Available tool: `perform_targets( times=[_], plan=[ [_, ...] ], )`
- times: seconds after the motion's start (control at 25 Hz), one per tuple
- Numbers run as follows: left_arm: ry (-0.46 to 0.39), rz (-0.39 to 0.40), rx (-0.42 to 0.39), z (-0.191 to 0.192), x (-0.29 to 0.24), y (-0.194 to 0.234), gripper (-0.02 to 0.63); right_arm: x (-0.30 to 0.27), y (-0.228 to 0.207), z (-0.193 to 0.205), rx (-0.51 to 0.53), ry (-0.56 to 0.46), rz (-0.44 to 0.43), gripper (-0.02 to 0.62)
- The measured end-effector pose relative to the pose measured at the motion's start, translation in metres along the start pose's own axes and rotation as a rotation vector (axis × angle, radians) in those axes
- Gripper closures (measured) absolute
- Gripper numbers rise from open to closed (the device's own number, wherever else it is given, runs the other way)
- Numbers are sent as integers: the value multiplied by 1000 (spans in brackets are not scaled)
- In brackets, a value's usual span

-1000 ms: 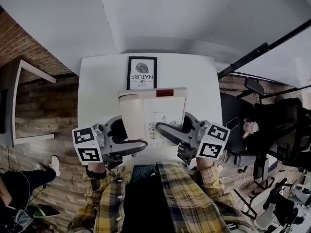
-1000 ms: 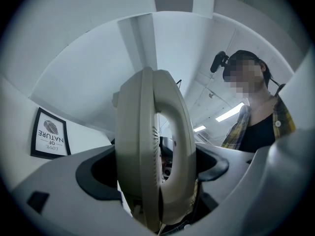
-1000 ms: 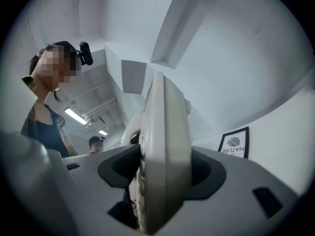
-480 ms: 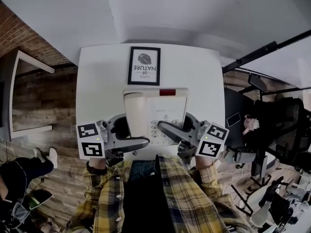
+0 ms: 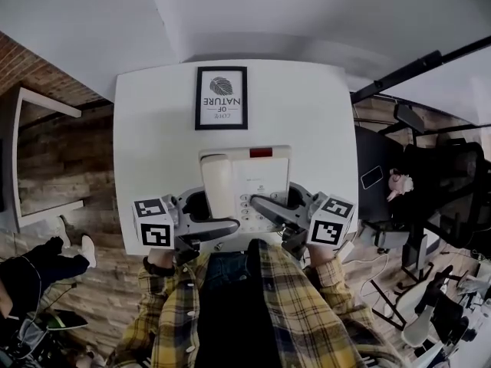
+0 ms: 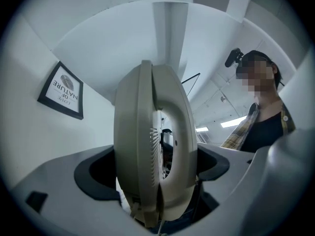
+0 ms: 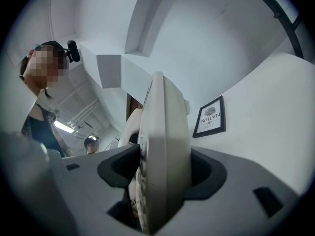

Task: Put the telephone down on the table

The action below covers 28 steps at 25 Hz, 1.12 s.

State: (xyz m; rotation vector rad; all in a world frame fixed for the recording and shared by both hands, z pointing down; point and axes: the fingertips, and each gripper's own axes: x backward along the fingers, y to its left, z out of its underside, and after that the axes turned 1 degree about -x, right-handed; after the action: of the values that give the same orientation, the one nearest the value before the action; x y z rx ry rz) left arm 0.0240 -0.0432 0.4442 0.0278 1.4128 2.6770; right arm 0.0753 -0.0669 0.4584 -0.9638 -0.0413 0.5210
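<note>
"Cream boxy plastic telephone (image 5: pixel 245 184), where?"
"Over the smooth white bench (image 5: pixel 153 129), at its 6 o'clock edge, gripped by left hand-held gripper (image 5: pixel 211 227) and right hand-held gripper (image 5: pixel 270 208); bare surface toward the black-framed print (image 5: pixel 221 98) at 12."

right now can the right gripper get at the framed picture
Probably not: the right gripper is clamped on the telephone, which also lies between it and the framed picture.

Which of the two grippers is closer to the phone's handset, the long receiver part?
Left. The left gripper clamps the telephone on the side where the handset lies; the right gripper clamps the opposite side, across the phone's body from it.
</note>
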Motion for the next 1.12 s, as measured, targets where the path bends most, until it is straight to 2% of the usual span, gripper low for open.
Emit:
perform_targets(
  times=[0.24, 0.6, 0.88, 1.12],
  plan=[
    [39, -28, 83, 23, -9, 22, 172, 2, -26, 21, -50, 36, 48, 334],
    [122, -83, 125, 42, -19, 61, 155, -5, -65, 36, -85, 93, 105, 327],
    [116, -124, 203, 55, -21, 83, 152, -8, -87, 49, -122, 126, 149, 321],
    [115, -154, 261, 63, -26, 99, 149, -5, -104, 60, -185, 116, 194, 319]
  ],
)
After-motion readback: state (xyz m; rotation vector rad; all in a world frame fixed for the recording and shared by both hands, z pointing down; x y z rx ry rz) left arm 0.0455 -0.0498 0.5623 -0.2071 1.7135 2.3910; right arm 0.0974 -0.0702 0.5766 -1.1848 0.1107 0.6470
